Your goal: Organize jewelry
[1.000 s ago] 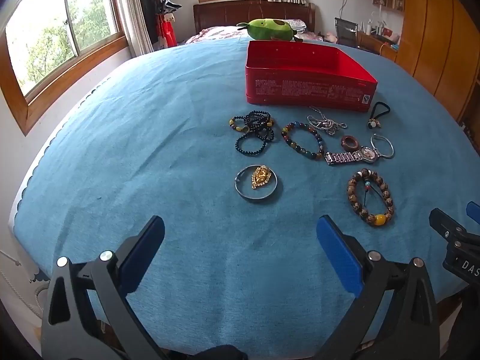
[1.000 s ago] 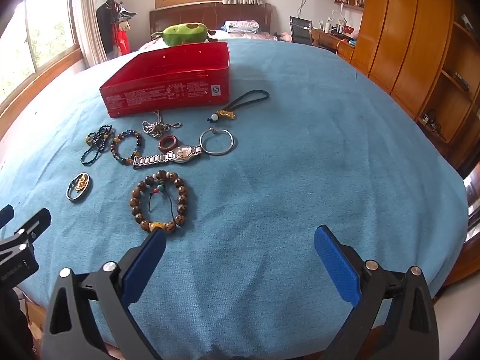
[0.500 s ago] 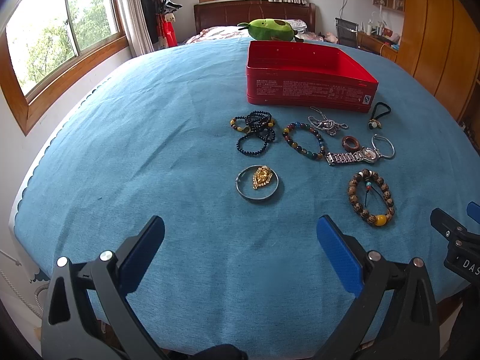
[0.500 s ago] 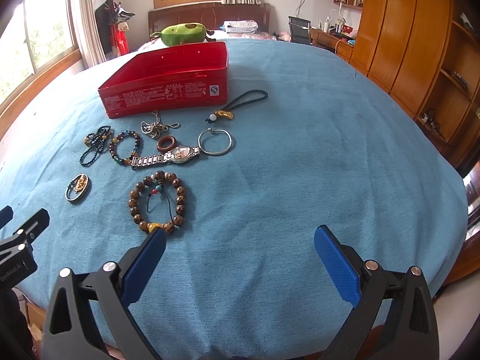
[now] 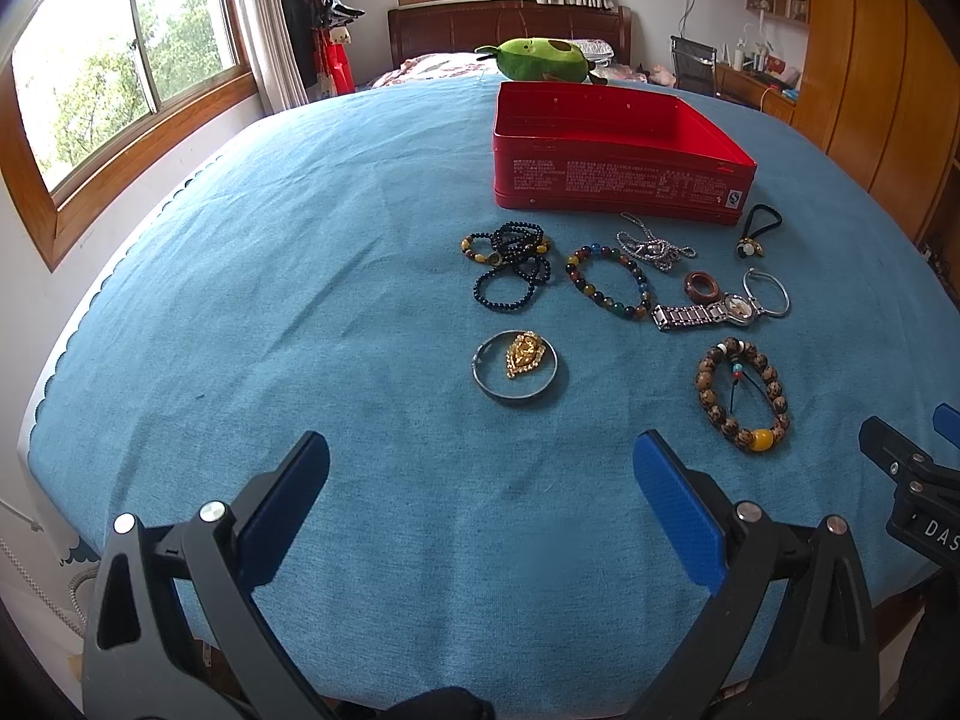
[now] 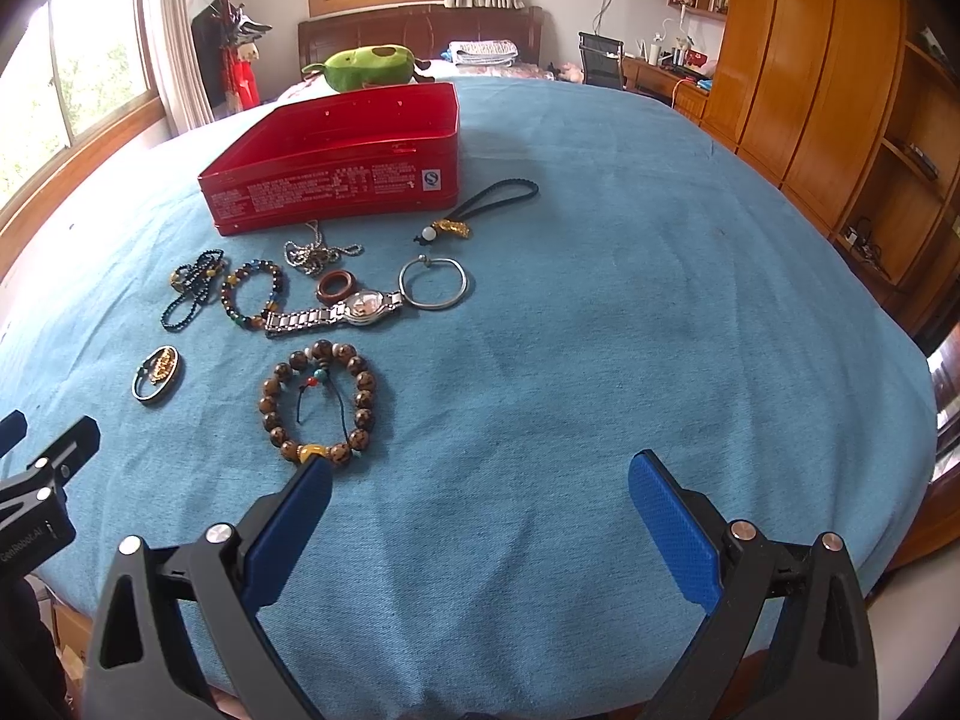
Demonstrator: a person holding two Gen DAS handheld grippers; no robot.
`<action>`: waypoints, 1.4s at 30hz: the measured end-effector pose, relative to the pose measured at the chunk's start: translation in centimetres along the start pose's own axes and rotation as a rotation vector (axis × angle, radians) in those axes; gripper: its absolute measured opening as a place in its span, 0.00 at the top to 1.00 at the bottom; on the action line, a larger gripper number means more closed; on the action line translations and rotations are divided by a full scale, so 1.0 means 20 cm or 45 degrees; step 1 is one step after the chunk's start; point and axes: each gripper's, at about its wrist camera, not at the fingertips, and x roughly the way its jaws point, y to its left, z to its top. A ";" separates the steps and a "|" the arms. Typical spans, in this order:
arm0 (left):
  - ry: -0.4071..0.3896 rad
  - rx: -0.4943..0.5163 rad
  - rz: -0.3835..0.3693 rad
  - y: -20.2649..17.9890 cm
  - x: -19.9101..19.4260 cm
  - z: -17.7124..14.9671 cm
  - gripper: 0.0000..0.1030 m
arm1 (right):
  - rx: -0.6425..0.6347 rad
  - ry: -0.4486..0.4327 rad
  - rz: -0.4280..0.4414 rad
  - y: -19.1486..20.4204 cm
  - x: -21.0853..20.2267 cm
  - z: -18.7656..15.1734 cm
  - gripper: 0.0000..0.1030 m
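Note:
An open red tin (image 5: 618, 180) (image 6: 336, 192) stands on the blue cloth, and it looks empty. In front of it lie several pieces: a grey bangle (image 5: 515, 391) around a gold pendant (image 5: 524, 354), dark bead strands (image 5: 510, 264), a coloured bead bracelet (image 5: 609, 279), a silver chain (image 5: 654, 249), a watch (image 5: 708, 312) (image 6: 336, 312), a brown ring (image 5: 701, 286), a silver hoop (image 6: 433, 282), a black cord charm (image 6: 480, 210) and a brown bead bracelet (image 5: 741, 393) (image 6: 318, 402). My left gripper (image 5: 480, 468) is open near the table's front, short of the bangle. My right gripper (image 6: 480, 480) is open, its left fingertip just below the brown bracelet.
A green plush toy (image 5: 546, 60) lies behind the tin. Windows are at the left, wooden wardrobes (image 6: 840, 90) at the right. The cloth's front edge is just below both grippers. Bare cloth spreads to the left (image 5: 270, 270) and to the right (image 6: 690, 300).
My right gripper has moved slightly forward and left toward the brown bead bracelet. The left gripper has barely moved. Both stay open.

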 end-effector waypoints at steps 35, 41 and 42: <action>0.002 0.000 0.003 0.01 0.00 0.00 0.03 | 0.002 0.005 0.004 0.01 0.01 -0.01 0.04; 0.004 0.000 0.003 0.01 0.00 0.00 0.03 | 0.001 0.010 0.008 0.02 0.01 -0.02 0.04; 0.004 0.000 0.003 0.01 0.00 0.00 0.03 | 0.000 0.010 0.008 0.02 0.01 -0.02 0.04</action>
